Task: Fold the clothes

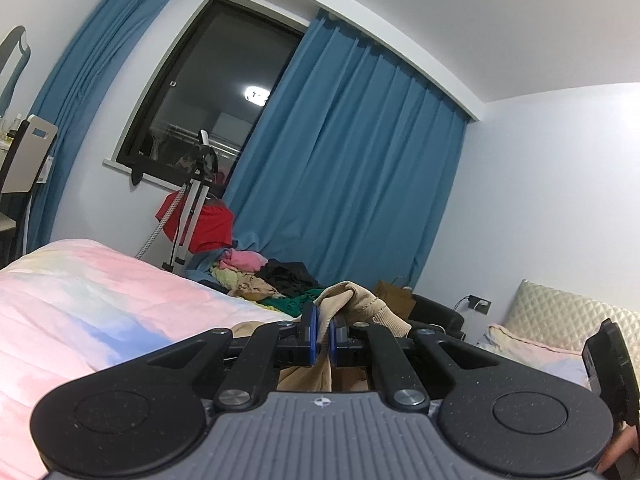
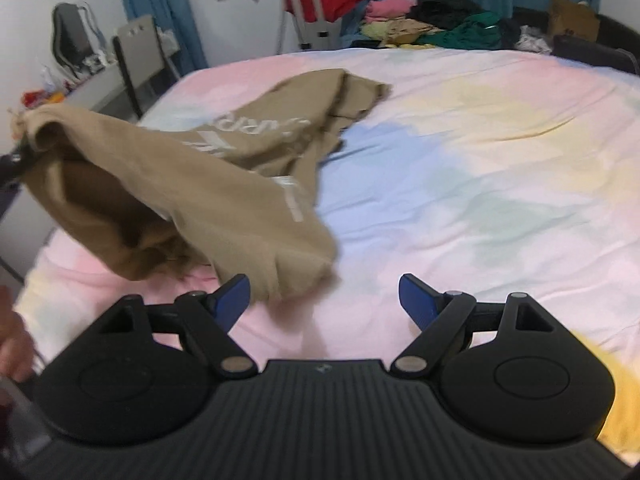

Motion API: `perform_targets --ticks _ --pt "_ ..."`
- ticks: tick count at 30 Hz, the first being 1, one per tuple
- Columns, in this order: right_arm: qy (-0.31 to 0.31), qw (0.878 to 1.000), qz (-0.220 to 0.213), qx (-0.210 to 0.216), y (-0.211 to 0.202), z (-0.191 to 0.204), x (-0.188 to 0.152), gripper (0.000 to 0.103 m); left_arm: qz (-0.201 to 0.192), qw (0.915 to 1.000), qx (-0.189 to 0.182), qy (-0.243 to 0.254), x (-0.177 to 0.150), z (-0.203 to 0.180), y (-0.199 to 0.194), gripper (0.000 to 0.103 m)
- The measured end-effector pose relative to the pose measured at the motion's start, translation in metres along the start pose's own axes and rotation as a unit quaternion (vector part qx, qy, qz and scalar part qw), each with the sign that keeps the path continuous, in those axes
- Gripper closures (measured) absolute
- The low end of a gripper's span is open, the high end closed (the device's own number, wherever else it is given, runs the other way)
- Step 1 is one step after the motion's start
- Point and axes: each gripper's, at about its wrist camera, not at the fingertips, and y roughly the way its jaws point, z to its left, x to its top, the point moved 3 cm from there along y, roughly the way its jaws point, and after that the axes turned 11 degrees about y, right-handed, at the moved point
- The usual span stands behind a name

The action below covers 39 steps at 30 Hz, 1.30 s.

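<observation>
A tan garment with white lettering (image 2: pixel 224 176) lies partly on the pastel bedsheet (image 2: pixel 460 168), its near-left part lifted off the bed. My left gripper (image 1: pixel 324 334) is shut on a bunched edge of the tan garment (image 1: pixel 360 304) and holds it up. It shows at the left edge of the right wrist view (image 2: pixel 12 160). My right gripper (image 2: pixel 324 300) is open and empty, low over the sheet, with a hanging corner of the garment just beyond its left fingertip (image 2: pixel 232 300).
A pile of mixed clothes (image 2: pixel 432 20) lies at the bed's far side, also in the left wrist view (image 1: pixel 272 280). Blue curtains (image 1: pixel 352 168), a window and a stand with a red garment (image 1: pixel 200 220) are behind. A chair (image 2: pixel 140 56) and desk stand left. A quilted headboard (image 1: pixel 568 312) is at right.
</observation>
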Motion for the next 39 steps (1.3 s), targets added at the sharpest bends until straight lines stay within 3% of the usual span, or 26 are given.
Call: perform_targets --ticks 6,11,16,19,21,22,23,24,28,32,35,36,39 --pt "0.051 0.998 -0.004 0.026 0.018 0.026 -0.017 0.020 0.005 1.0000 0.008 0.004 -0.002 0.003 -0.002 0.097" --pt "0.058 0.997 -0.037 0.036 0.029 0.058 -0.029 0.020 0.006 0.9999 0.011 0.011 -0.003 0.002 -0.003 0.097" --pt "0.119 0.988 -0.085 -0.047 0.055 0.047 -0.024 0.020 0.007 0.9994 0.034 0.001 -0.006 0.011 -0.004 0.097" --pt "0.160 0.982 -0.049 -0.087 0.076 0.025 -0.035 0.021 0.010 0.9983 0.054 -0.020 -0.008 0.025 -0.004 0.097" --pt "0.167 0.983 -0.033 -0.072 0.079 0.017 -0.042 0.033 0.025 0.9969 0.063 -0.040 -0.012 0.036 0.001 0.097" --pt "0.159 0.984 -0.035 -0.069 0.078 0.018 -0.041 0.047 0.038 0.9960 0.067 -0.044 -0.016 0.040 0.004 0.097" --pt "0.144 0.986 -0.045 -0.066 0.074 0.021 -0.037 0.075 0.051 0.9949 0.072 -0.049 -0.020 0.044 0.008 0.097" --pt "0.123 0.989 -0.059 -0.058 0.068 0.028 -0.028 0.086 0.063 0.9937 0.077 -0.051 -0.023 0.047 0.011 0.097" --pt "0.034 0.993 -0.112 -0.025 0.043 0.053 0.008 0.090 0.099 0.9894 0.098 -0.043 -0.035 0.059 0.019 0.096" --pt "-0.007 0.992 -0.127 0.020 0.033 0.059 0.042 0.090 0.141 0.9811 0.115 -0.064 -0.046 0.077 0.023 0.093" --pt "-0.005 0.991 -0.122 0.051 0.039 0.056 0.051 0.090 0.173 0.9739 0.136 -0.055 -0.051 0.083 0.019 0.080" --pt "0.000 0.991 -0.123 0.060 0.040 0.054 0.050 0.090 0.187 0.9711 0.140 -0.051 -0.052 0.085 0.018 0.066" --pt "0.026 0.988 -0.123 0.086 0.051 0.042 0.047 0.090 0.225 0.9634 0.142 -0.031 -0.054 0.080 0.012 0.047"
